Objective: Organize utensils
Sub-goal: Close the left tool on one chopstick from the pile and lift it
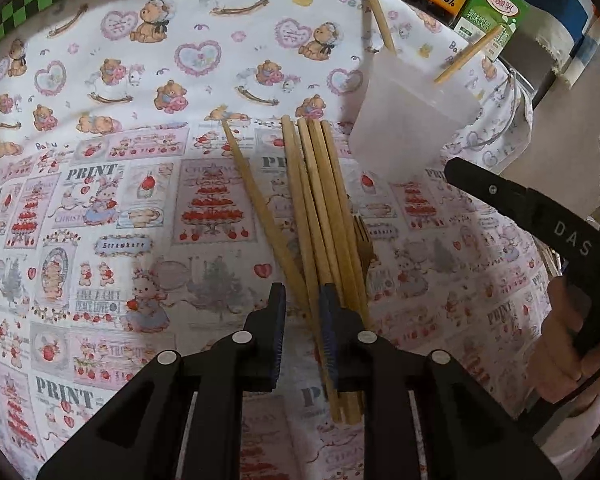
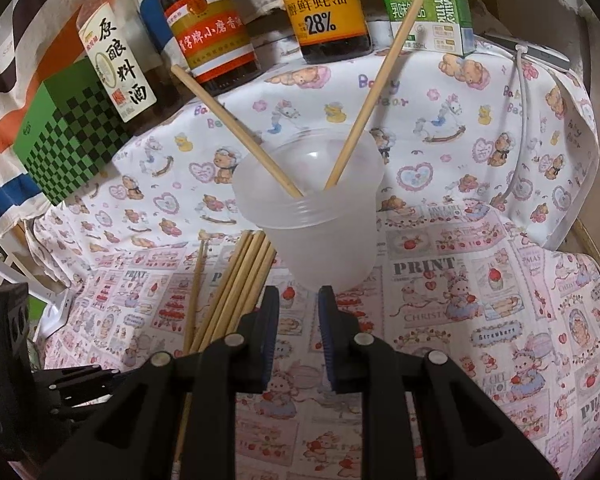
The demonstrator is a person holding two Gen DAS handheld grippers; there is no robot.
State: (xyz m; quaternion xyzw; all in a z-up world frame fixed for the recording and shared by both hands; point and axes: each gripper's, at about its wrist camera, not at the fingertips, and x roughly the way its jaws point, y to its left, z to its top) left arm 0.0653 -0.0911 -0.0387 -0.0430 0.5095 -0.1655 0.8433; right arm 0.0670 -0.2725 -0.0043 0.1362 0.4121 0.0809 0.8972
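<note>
Where the printed cloth (image 1: 140, 200) covers the surface, finds the loose chopsticks (image 1: 320, 200) bundled and running from 12 o'clock of the left gripper (image 1: 302, 292) down into and beneath its fingers. Leaves that gripper released, its jaws a narrow gap apart: one stick inside the gap, lying along the right-hand pad, not pinched from both sides. Puts a lone chopstick (image 1: 256, 200) just beside the bundle at 11 o'clock, and a fork (image 1: 364, 240), mostly hidden, under the sticks at 1 o'clock. Places the translucent cup (image 1: 412, 120) near the far ends of the bundle, at 1 o'clock, with two chopsticks (image 1: 374, 4) standing tilted in it.

From the right wrist, shows the right gripper (image 2: 299, 296) likewise released, jaws slightly parted with only cloth between them. Sets the cup just beyond its fingertips at 12 o'clock, apart from them, and the bundle at 10 o'clock, passing behind the left finger. Lines up sauce bottles (image 2: 212, 28), a milk carton (image 2: 420, 0) and a checkered box (image 2: 72, 136) from 10 to 1 o'clock, well behind the cup.
</note>
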